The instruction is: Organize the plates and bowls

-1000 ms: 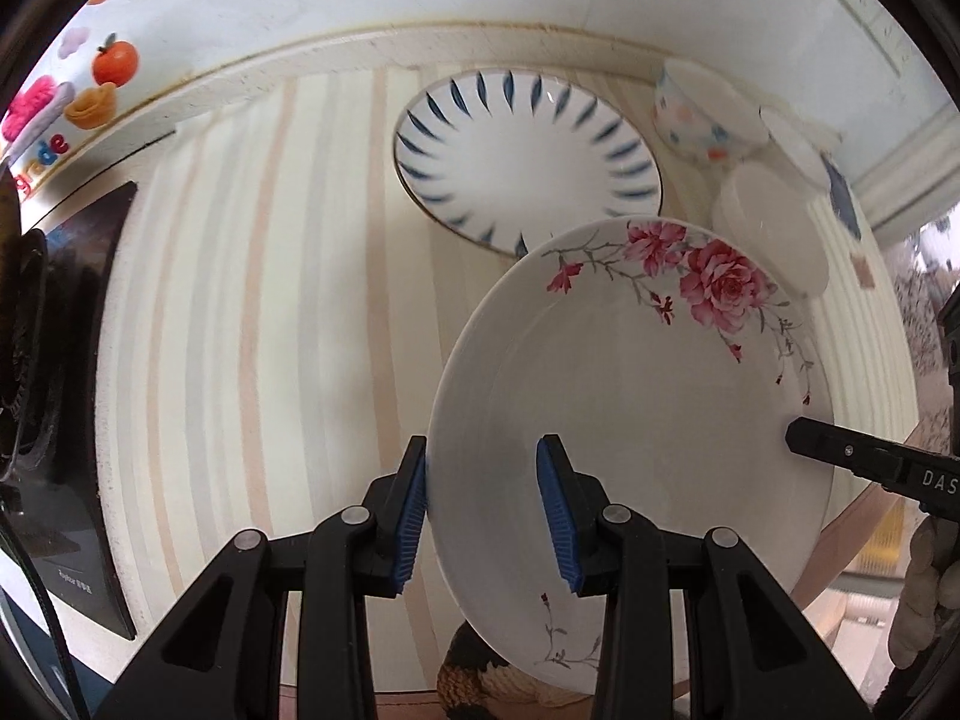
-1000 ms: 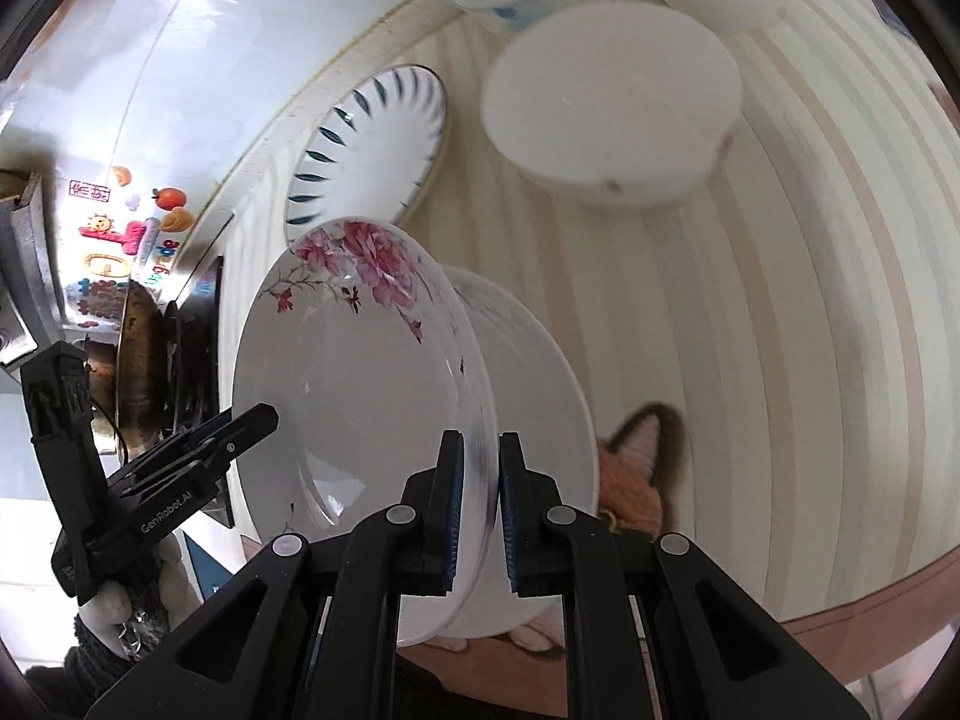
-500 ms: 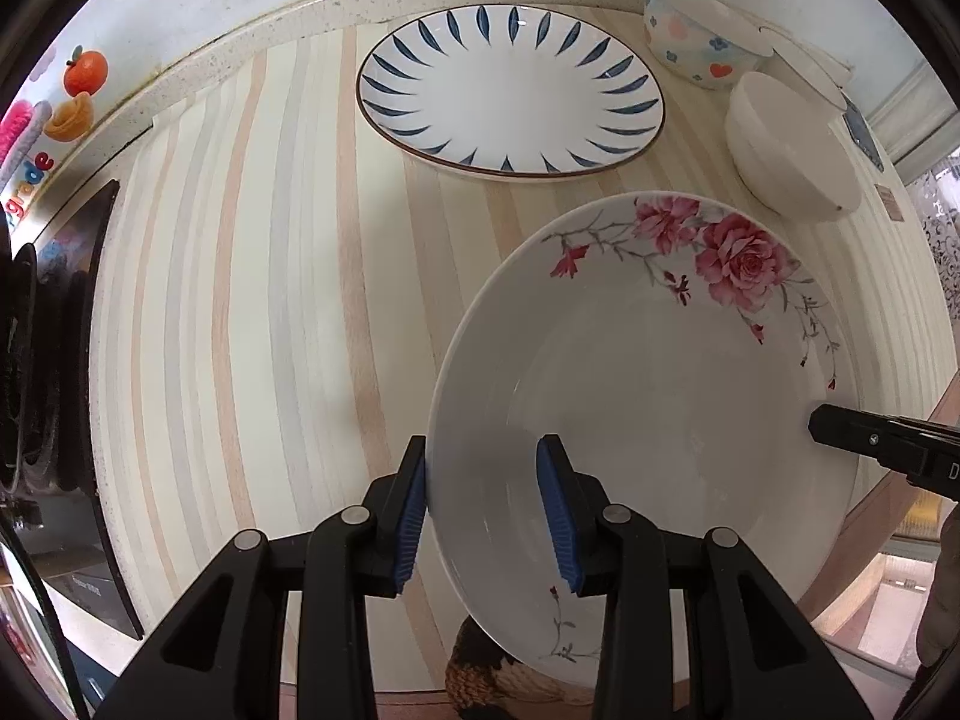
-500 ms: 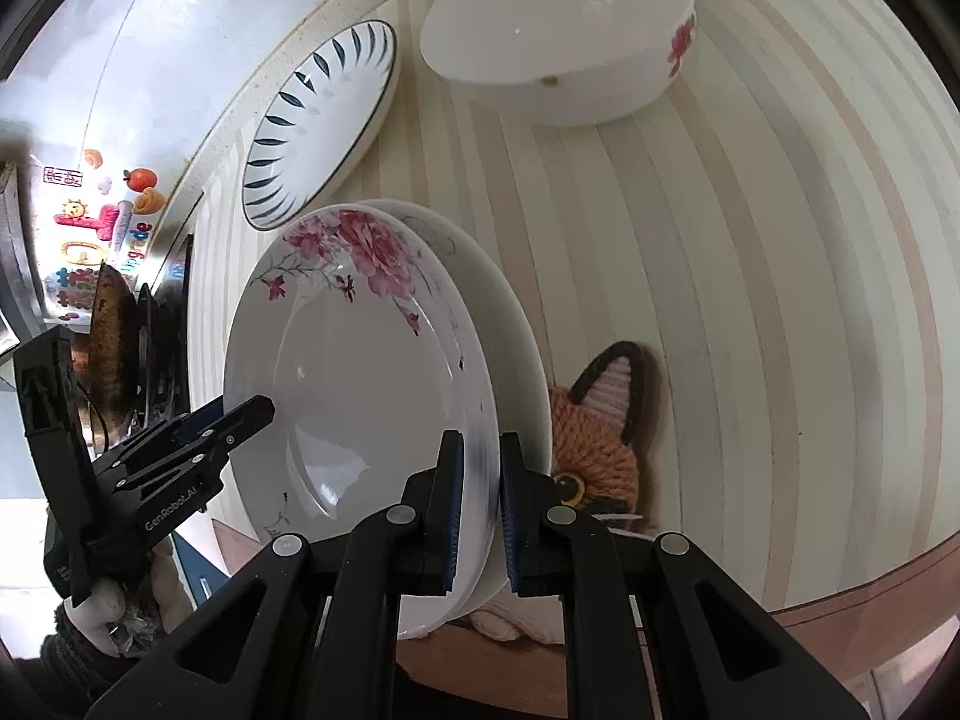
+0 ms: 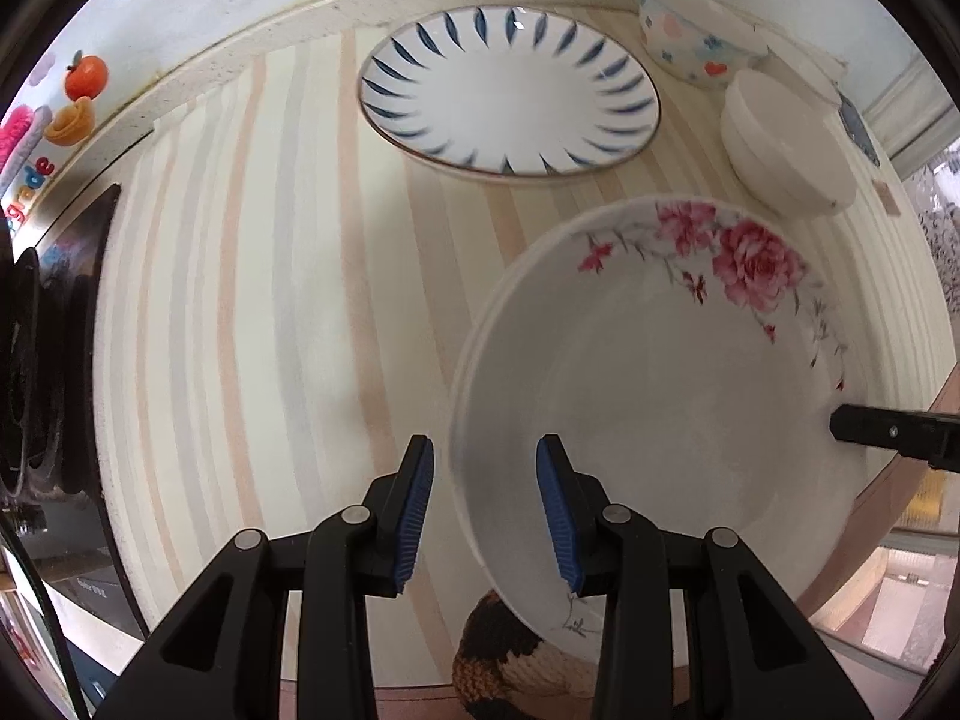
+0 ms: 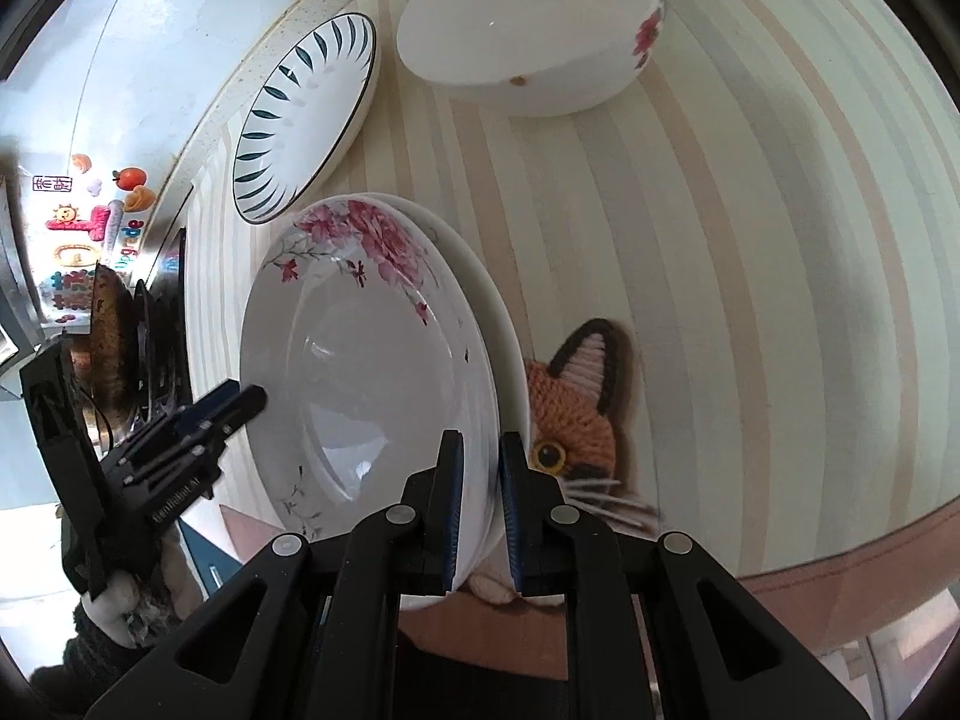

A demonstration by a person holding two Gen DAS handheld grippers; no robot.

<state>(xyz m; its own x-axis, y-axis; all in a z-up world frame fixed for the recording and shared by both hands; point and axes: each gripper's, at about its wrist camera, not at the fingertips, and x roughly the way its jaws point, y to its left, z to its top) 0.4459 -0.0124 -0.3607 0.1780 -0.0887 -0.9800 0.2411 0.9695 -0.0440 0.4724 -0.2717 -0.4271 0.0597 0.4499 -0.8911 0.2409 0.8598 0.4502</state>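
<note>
A white plate with pink flowers (image 5: 648, 396) (image 6: 360, 372) is held tilted just above the striped table. A second plain white plate (image 6: 495, 324) lies nested right under it. My right gripper (image 6: 481, 480) is shut on the near rim of the flowered plate; its black tip (image 5: 888, 432) shows at the plate's right edge in the left wrist view. My left gripper (image 5: 485, 480) is open, and the plate's left rim stands between its blue pads without being pinched. It also shows at the left in the right wrist view (image 6: 228, 405).
A blue-leaf plate (image 5: 510, 96) (image 6: 306, 120) lies by the back wall. To its right sit a white bowl (image 5: 786, 150) (image 6: 528, 30) and a heart-patterned bowl (image 5: 690, 42). A knitted fox coaster (image 6: 570, 420) lies under the plates. A black stove (image 5: 36, 360) borders the left.
The flowered plate has sunk closer to the table and settled against the plain plate, over the fox coaster. Both grippers keep the same state.
</note>
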